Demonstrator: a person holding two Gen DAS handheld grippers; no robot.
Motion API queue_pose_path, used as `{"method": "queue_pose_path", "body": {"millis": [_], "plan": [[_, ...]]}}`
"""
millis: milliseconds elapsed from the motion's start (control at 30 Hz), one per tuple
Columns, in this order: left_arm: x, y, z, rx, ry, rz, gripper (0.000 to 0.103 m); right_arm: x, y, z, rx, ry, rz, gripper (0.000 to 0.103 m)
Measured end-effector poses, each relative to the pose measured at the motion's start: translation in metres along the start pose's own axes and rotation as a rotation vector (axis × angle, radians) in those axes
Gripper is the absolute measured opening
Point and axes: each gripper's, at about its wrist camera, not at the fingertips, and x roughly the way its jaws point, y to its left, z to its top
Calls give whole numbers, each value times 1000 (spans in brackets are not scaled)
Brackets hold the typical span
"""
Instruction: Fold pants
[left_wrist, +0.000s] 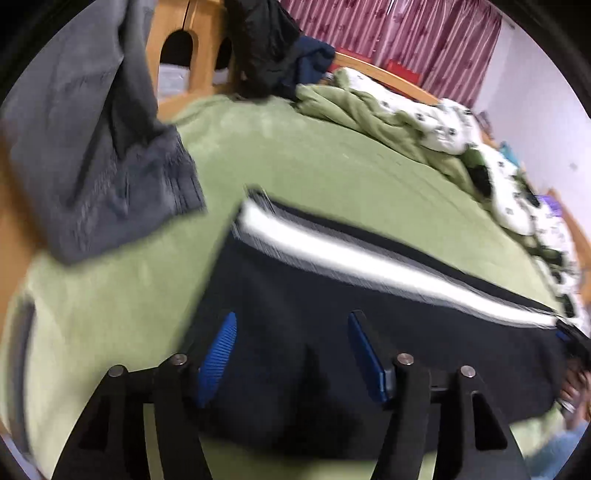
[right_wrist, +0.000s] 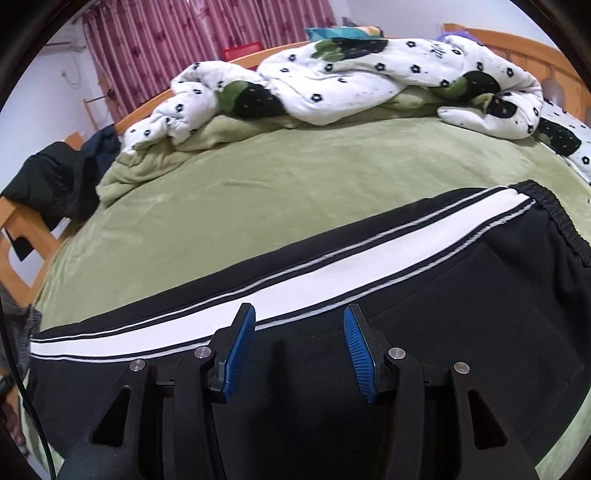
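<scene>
Both tools, left tool (left_wrist: 291, 354) and right tool (right_wrist: 299, 350), hover part-open and empty over the black pants (right_wrist: 461, 295), which lie lengthwise along the bed's (right_wrist: 295, 184) near edge, white stripe on the far side.

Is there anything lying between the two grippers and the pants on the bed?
Nothing visible. The left gripper and right gripper hang open right over the pants; the grey garment lies off to the side.
</scene>
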Motion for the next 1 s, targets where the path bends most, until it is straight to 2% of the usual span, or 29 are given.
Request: {"method": "queue_pose_path", "body": {"millis": [167, 200, 233, 300, 367, 433, 500, 567, 633, 667, 733, 800, 900, 1000], "plan": [[-1, 5, -77, -176, 89, -188, 62, -21, 14, -1, -15, -19, 27, 49], [6, 4, -87, -210, 83, -227, 62, -24, 16, -1, -15, -20, 30, 49], [9, 2, -91, -223, 48, -224, 63, -27, 18, -1, -15, -21, 36, 49], [16, -3, -90, -250, -19, -207, 63, -35, 23, 0, -10, -21, 46, 49], [25, -7, -83, -285, -48, -189, 61, -41, 25, 1, -9, -20, 54, 49], [30, -7, -73, -284, -68, -130, 30, -51, 28, 1, -18, -31, 59, 49], [28, 0, -65, -280, -77, -112, 25, -61, 29, 0, -30, -46, 59, 49], [15, 13, -58, -276, -105, -77, 25, -71, 30, -1, -52, -56, 55, 49], [5, 24, -50, -257, -139, 13, 25, -78, 30, -3, -76, -63, 46, 49], [1, 32, -46, -252, -157, 81, 26, -80, 30, -4, -85, -66, 37, 50], [4, 47, -39, -257, -142, 62, 27, -81, 29, -5, -89, -64, 29, 51], [16, 62, -34, -293, -101, 74, 27, -77, 29, -6, -86, -48, 26, 51], [19, 70, -29, -309, -98, 70, 27, -71, 29, -6, -83, -30, 28, 51], [15, 70, -26, -277, -110, 126, 27, -70, 32, -7, -104, -32, 14, 51]]}}
